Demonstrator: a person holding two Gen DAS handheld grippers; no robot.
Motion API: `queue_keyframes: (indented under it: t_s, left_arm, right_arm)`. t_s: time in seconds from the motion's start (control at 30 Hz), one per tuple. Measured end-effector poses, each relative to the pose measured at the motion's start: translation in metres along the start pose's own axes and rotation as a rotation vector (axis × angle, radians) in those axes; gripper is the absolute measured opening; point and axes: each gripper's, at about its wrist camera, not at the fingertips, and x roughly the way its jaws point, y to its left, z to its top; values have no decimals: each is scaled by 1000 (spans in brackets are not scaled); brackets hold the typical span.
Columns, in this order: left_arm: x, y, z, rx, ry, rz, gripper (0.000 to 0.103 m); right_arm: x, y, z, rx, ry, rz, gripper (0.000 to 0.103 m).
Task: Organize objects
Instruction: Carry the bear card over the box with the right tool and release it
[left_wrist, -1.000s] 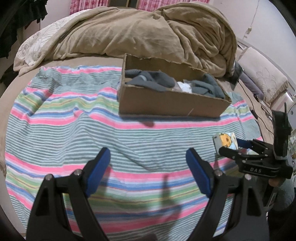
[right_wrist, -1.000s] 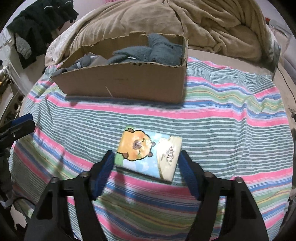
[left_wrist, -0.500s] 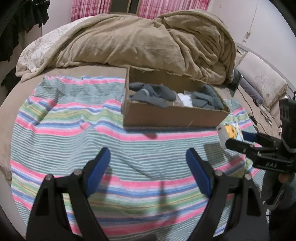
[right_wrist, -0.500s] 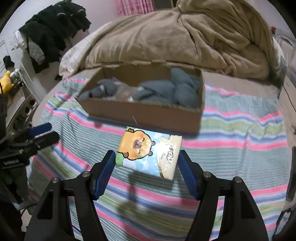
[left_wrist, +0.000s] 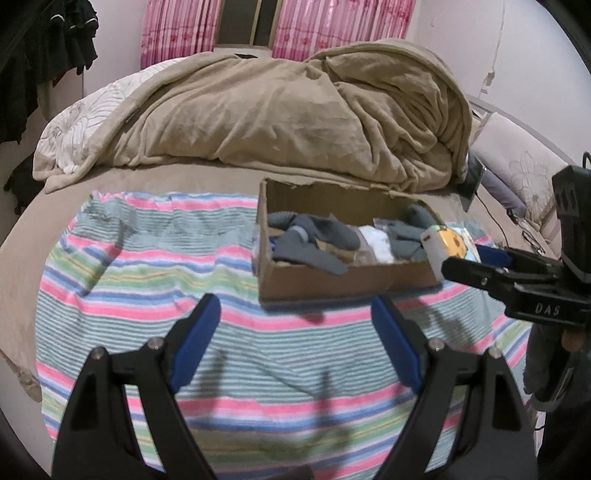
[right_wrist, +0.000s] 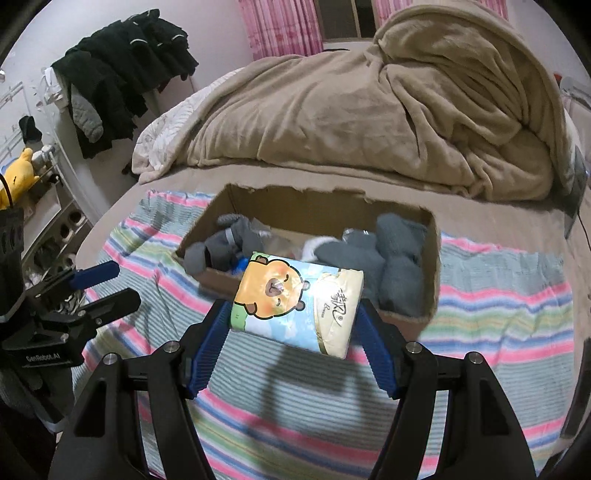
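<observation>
the right hand-held gripper (right_wrist: 295, 328) pinches a tissue pack (right_wrist: 299, 302) with a bear print between its blue pads, one pad against each short end. the pack is held clear of the striped sheet (right_wrist: 498, 354) and sits tilted, its far edge over the near wall of the cardboard box (right_wrist: 430, 266). in the left wrist view the same tissue pack (left_wrist: 445, 245) shows at the right end of the cardboard box (left_wrist: 332, 284), level with its rim and gripped by the right hand-held gripper (left_wrist: 461, 258). the box lies on the striped sheet (left_wrist: 147, 273) of the bed and holds grey socks (right_wrist: 391, 258) and some white fabric. a tan blanket (right_wrist: 406, 110) is heaped behind it.

the left hand-held gripper (left_wrist: 295, 343) hangs spread wide above the sheet, nothing between its pads, well apart from the box. from the right wrist view the left hand-held gripper (right_wrist: 107, 284) is at the left edge, also spread.

compared with one second ago, the pack has risen off the sheet and moved forward to the box; it lay flat on the stripes then, short of the box. the left hand-held gripper has also lifted higher, so more of the bed and pink curtains (left_wrist: 314, 22) now show.
</observation>
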Motion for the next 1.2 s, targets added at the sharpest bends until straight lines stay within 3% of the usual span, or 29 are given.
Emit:
queue_keyframes:
  t_s: [0.83,1.2]
  left_arm:
    - [33,31,25,-50,-28,5,85]
    - [49,41,29,-68,-15,10,85]
  right_arm:
    - [76,13,60,1,28,32,72]
    - [105,19,69,-2,60,47,73]
